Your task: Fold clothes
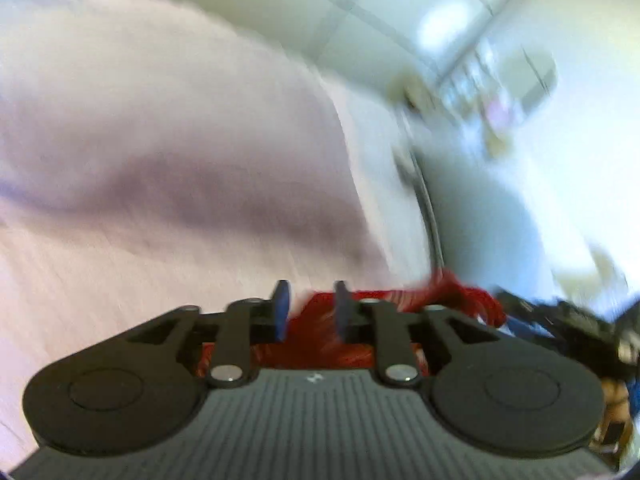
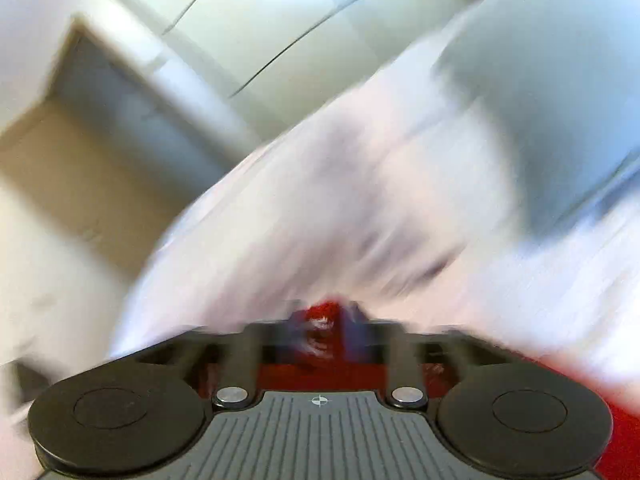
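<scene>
Left hand-held gripper [image 1: 310, 312] stands parted, red garment [image 1: 400, 304] between its fingers, ungripped.

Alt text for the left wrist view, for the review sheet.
Left hand-held gripper seen from behind, its blue-padded fingers apart above a red garment. A pale pink bed cover fills the left; the room behind is blurred.

Garment [image 1: 316, 320] between left gripper [image 1: 310, 308] jaws, on bed sheet [image 1: 160, 140]; wardrobe [image 1: 400, 8] behind.
</scene>
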Demonstrator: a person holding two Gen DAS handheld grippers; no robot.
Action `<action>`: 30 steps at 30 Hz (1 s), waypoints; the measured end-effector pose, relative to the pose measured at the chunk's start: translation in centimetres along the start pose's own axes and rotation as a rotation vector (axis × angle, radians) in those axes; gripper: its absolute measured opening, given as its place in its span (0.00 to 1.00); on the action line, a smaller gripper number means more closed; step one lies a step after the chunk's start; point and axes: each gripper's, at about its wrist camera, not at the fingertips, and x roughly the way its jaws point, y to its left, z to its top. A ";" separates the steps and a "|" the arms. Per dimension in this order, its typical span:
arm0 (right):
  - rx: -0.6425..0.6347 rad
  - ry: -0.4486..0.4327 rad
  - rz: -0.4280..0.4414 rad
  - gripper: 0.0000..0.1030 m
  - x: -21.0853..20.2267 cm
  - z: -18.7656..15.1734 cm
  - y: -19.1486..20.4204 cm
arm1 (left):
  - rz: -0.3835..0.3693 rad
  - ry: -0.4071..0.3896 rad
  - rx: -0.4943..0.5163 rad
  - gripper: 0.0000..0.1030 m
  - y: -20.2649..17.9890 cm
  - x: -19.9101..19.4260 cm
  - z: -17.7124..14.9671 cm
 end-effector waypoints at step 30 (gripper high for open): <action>0.133 0.422 -0.248 0.85 -16.5 -27.1 0.5 | 0.601 0.159 0.010 0.05 21.4 -28.8 -16.1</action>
